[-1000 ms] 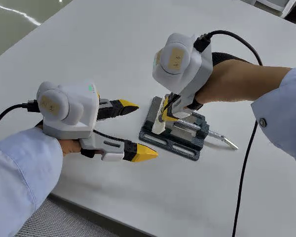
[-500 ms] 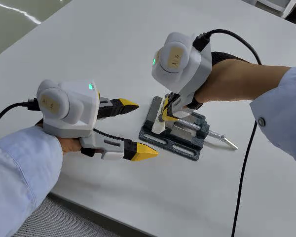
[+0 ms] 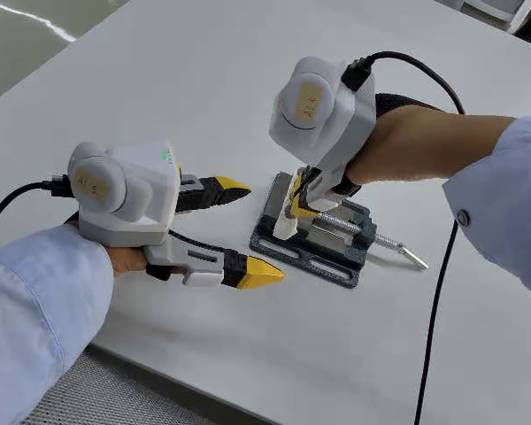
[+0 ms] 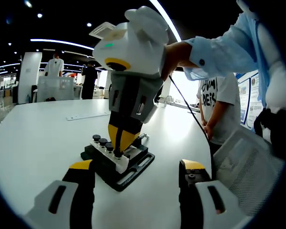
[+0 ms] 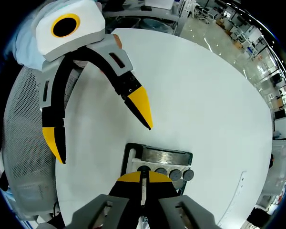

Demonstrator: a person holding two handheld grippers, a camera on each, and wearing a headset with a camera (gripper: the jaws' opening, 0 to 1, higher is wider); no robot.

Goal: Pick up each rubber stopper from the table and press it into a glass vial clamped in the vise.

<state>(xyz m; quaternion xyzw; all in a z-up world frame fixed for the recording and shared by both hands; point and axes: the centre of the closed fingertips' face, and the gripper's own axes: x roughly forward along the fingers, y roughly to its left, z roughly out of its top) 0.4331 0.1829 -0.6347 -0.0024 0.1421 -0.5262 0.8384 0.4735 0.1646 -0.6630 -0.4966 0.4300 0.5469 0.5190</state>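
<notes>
Right gripper (image 3: 294,208): atop the vise (image 3: 336,252), your jaws closed, likely pressing down onto the end vial (image 5: 144,169). Left gripper (image 3: 264,232): beside the vise, jaws spread, empty, held clear.

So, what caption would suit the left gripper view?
Shut right gripper at the end vial in the vise, framed by the open left gripper.

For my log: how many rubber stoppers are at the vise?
4 stoppers, in a row in the vise: three uncovered, one under the right gripper. More may be hidden.
</notes>
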